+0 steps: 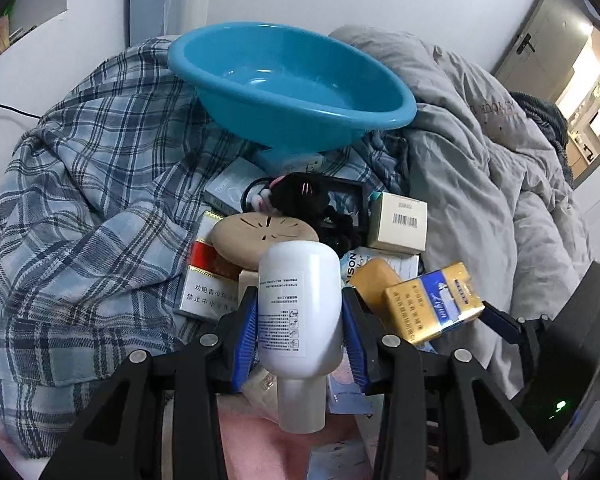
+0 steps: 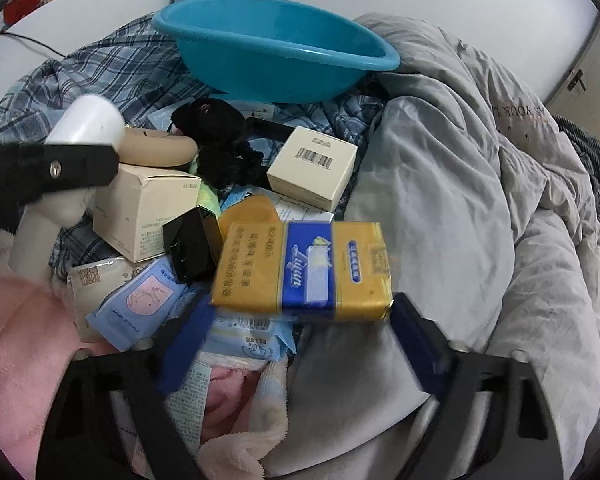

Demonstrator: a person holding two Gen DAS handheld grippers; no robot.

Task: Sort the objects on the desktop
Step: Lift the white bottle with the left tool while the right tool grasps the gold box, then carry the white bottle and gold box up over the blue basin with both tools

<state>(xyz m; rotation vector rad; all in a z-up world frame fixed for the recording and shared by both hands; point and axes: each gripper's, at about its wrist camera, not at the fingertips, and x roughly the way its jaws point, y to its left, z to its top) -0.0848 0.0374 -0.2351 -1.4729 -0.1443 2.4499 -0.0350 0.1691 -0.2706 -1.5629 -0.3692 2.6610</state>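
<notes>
Two things sit in the grippers, both just in front of the blue basin (image 1: 284,80): the left gripper (image 1: 300,340) pinches a white bottle (image 1: 300,312) between its blue pads, cap toward the camera, while the right gripper (image 2: 300,336) has its fingers spread around a yellow-and-blue pack (image 2: 304,268); whether they touch it I cannot tell. Between pack and basin lie a cream barcode box (image 2: 312,168) and a black furry thing (image 2: 220,148), all on a plaid cloth (image 1: 92,216), with a grey duvet (image 2: 460,200) to the basin's right.

- Basin (image 1: 292,84): teal blue.
- Shirt (image 1: 100,208): blue-grey plaid.
- Quilt (image 2: 480,200): plain grey.
- Bottle (image 1: 300,308): white.
- Cigarette pack (image 2: 304,268): yellow, blue band.
- Towel (image 2: 16,340): pink.
- Barcoded box (image 2: 312,168): cream.
</notes>
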